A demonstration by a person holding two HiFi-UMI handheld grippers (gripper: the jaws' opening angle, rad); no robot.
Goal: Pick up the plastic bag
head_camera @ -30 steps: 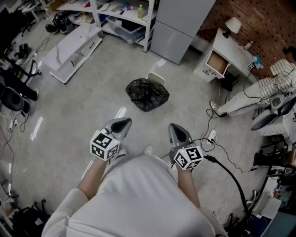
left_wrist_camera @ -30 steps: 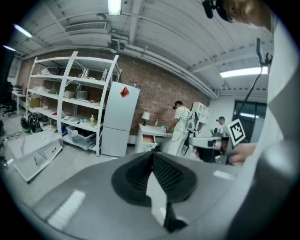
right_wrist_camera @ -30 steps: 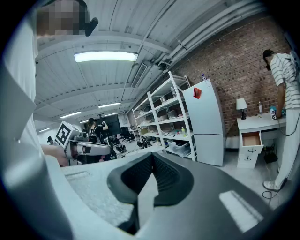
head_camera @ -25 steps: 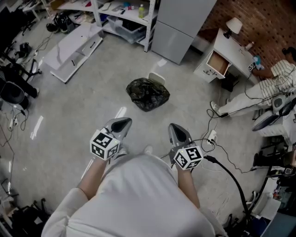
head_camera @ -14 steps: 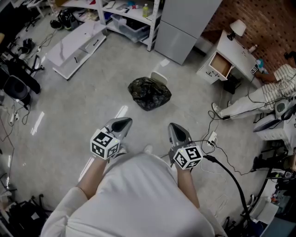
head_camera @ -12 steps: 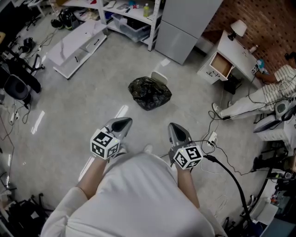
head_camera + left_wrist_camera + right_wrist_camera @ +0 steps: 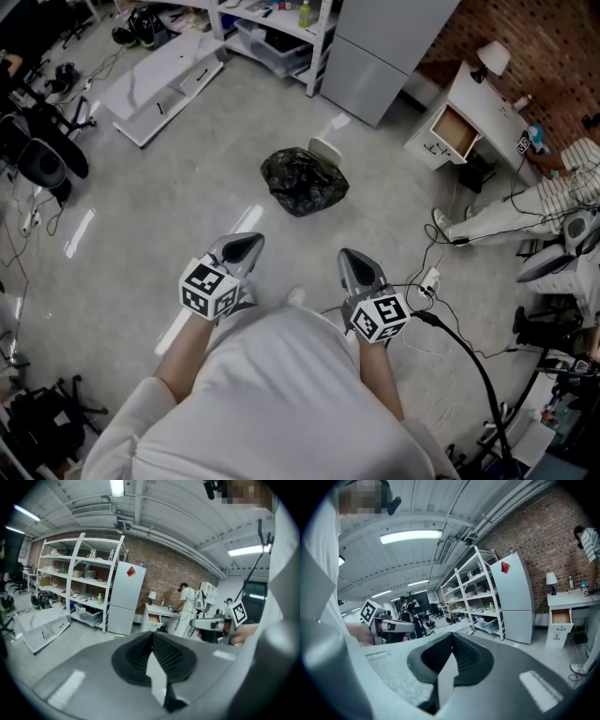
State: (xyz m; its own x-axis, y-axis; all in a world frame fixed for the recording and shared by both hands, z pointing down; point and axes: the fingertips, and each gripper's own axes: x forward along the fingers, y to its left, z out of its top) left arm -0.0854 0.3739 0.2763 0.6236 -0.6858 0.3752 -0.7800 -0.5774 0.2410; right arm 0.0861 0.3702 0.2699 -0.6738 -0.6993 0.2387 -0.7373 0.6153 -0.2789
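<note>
Lying on floor [image 7: 169, 216]: plastic bag [image 7: 304, 181], apart from left gripper [image 7: 246, 246] & right gripper [image 7: 352, 263], both clenched, empty.

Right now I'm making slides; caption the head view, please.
Both shut and empty, the left gripper and right gripper point toward a black plastic bag on the floor ahead.

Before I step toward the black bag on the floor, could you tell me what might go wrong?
Both the left gripper and right gripper are shut; reaching the plastic bag that way would likely just push it. The floor cables on your right could trip you. The white object just behind the bag might get caught too.
</note>
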